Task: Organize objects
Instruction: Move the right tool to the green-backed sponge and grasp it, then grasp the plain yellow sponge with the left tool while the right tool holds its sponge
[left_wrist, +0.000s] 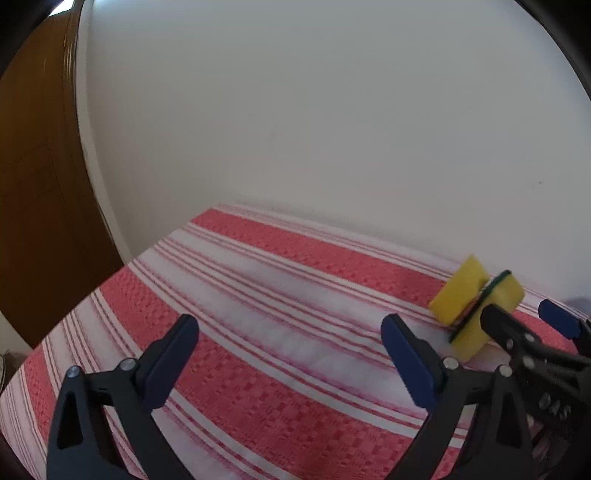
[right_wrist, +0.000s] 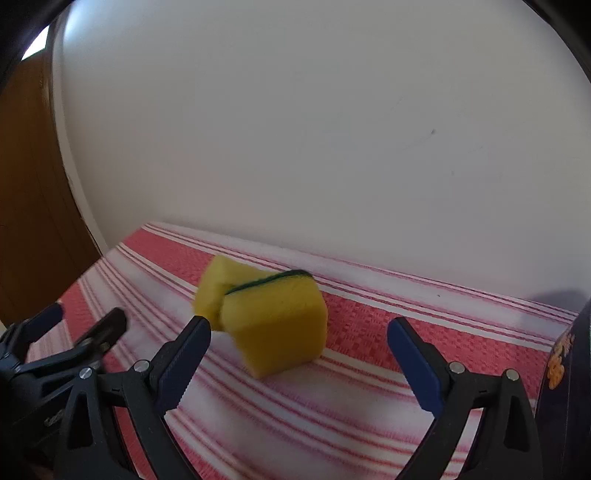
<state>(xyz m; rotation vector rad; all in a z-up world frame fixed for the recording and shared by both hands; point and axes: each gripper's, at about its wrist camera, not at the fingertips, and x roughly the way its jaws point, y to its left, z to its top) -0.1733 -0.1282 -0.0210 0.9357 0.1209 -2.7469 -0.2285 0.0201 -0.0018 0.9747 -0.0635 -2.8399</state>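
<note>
Two yellow sponges (right_wrist: 273, 317) are lying stacked a little crooked on the striped cloth (right_wrist: 369, 398), near the white wall (right_wrist: 332, 129). The right gripper (right_wrist: 299, 362) is facing them with its jaws wide apart, sponges at about 11 o'clock. The left gripper (left_wrist: 291, 362) is also spread wide and holding nothing. To grab well, I think the right one should be sliding forward until both pads are beside the sponges, then squeezing softly.

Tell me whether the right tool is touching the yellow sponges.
Cannot tell. In the right wrist view the right tool stands open; its left finger overlaps the yellow sponges, with no plain contact or gap.
</note>
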